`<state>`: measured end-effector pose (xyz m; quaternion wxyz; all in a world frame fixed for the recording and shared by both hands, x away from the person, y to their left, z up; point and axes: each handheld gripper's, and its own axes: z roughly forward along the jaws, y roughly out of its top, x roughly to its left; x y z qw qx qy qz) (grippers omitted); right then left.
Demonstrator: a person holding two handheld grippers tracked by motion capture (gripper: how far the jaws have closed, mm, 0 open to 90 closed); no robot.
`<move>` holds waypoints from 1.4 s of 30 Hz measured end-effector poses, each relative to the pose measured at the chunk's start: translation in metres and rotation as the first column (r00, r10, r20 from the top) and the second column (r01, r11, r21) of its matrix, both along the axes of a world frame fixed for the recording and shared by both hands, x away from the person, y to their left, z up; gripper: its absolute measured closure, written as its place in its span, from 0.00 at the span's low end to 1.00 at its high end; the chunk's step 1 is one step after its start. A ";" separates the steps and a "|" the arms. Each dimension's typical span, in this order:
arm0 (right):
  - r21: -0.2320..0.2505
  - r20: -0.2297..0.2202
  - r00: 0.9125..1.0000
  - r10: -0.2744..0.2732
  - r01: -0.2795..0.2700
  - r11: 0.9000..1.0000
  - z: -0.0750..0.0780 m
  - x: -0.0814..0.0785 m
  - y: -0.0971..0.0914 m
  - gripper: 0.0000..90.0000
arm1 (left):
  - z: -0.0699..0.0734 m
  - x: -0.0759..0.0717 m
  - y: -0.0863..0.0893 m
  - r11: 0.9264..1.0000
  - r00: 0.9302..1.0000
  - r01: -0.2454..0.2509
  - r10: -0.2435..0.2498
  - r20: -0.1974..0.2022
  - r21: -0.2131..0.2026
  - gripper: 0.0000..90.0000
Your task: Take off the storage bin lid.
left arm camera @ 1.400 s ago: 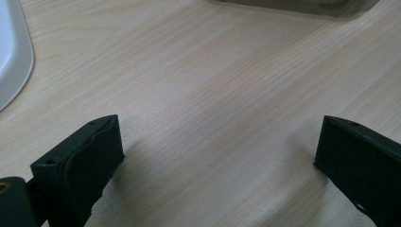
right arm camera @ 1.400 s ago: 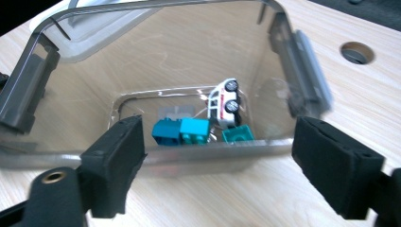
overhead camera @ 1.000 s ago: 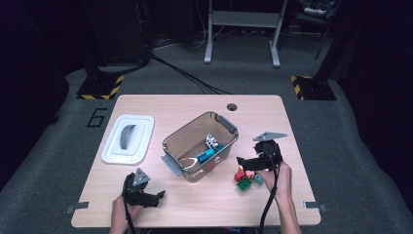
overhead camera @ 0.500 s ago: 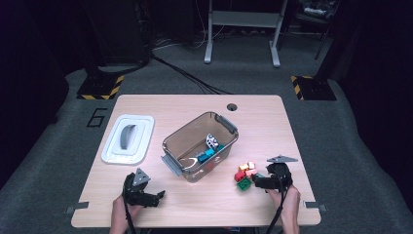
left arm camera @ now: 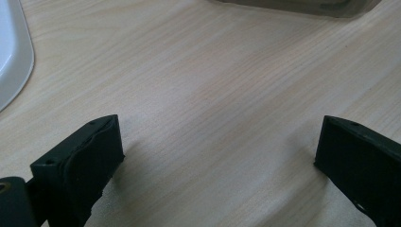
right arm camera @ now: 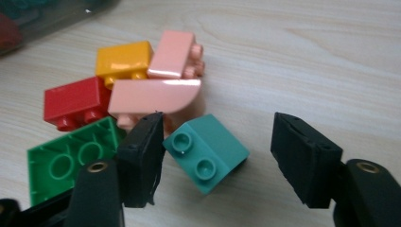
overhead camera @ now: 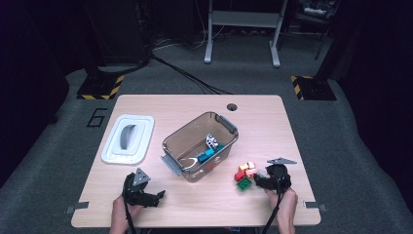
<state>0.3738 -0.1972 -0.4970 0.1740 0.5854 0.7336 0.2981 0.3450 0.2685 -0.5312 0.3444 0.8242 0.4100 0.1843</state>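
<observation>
A small pile of toy bricks (overhead camera: 245,174) lies on the wooden table to the right of a clear plastic bin (overhead camera: 229,127). My right gripper (overhead camera: 263,181) is down at the pile's right side. In the right gripper view a teal brick (right arm camera: 208,153) lies between the jaws of my right gripper (right arm camera: 217,137). These jaws have just been closing; the left one is at the brick's edge and the right one still stands off it. Beside it lie pink (right arm camera: 156,94), yellow (right arm camera: 123,59), red (right arm camera: 73,101) and green (right arm camera: 71,161) bricks. My left gripper (overhead camera: 153,197) (left arm camera: 217,142) rests open over bare wood.
The bin holds a few bricks, one teal (overhead camera: 208,153), and its wall (left arm camera: 293,4) edges the left gripper view's top. A white lid (overhead camera: 127,139) (left arm camera: 12,52) lies at the table's left. A round hole (overhead camera: 232,107) sits near the far edge.
My right gripper has come down from above the table to the brick pile, and its jaws have narrowed around the teal brick. The left gripper has stayed put.
</observation>
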 end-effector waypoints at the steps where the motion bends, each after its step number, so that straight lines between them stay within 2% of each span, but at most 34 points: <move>1: -0.002 -0.002 1.000 -0.002 0.002 1.000 -0.001 0.000 -0.002 0.40 | 0.000 0.000 0.000 1.000 1.000 -0.001 0.001 -0.001 -0.001 0.02; 7: -0.007 -0.024 0.999 -0.024 0.024 1.000 -0.001 -0.006 -0.013 0.44 | 0.000 0.000 0.000 1.000 1.000 0.001 -0.001 -0.003 -0.001 0.02; 11: 0.004 -0.009 0.999 -0.038 0.038 0.999 0.000 -0.007 -0.018 0.44 | 0.000 0.000 0.000 1.000 1.000 0.000 0.000 -0.002 0.000 0.02; 13: 0.010 -0.013 0.999 -0.034 0.034 0.999 0.001 -0.007 -0.015 0.48 | 0.000 0.000 0.000 1.000 1.000 0.001 -0.001 -0.003 0.000 0.02; 17: -0.012 -0.024 0.999 -0.021 0.021 1.000 -0.002 -0.004 -0.008 0.63 | 0.000 0.000 0.000 1.000 1.000 -0.002 0.002 -0.004 -0.003 0.02; 22: -0.010 -0.024 0.999 -0.026 0.026 1.000 -0.003 -0.004 -0.008 0.63 | 0.000 0.000 0.000 1.000 1.000 -0.003 0.003 -0.005 -0.005 0.02; 25: -0.021 -0.026 1.000 -0.014 0.013 1.000 -0.004 -0.002 -0.009 0.63 | 0.000 0.000 0.000 1.000 1.000 -0.002 0.002 -0.003 -0.001 0.02; 29: -0.029 -0.051 0.999 -0.014 0.012 1.000 -0.007 -0.001 -0.008 0.63 | 0.000 -0.001 0.000 1.000 1.000 -0.004 0.004 -0.004 -0.005 0.02; 32: -0.052 -0.047 0.999 -0.006 0.003 0.999 -0.005 -0.001 -0.009 0.65 | 0.000 0.000 0.000 1.000 1.000 -0.002 0.002 -0.004 -0.002 0.02; 42: 0.002 -0.029 0.999 0.029 -0.029 1.000 0.000 0.003 -0.014 0.65 | 0.000 0.000 0.000 1.000 1.000 -0.002 0.002 -0.007 -0.006 0.02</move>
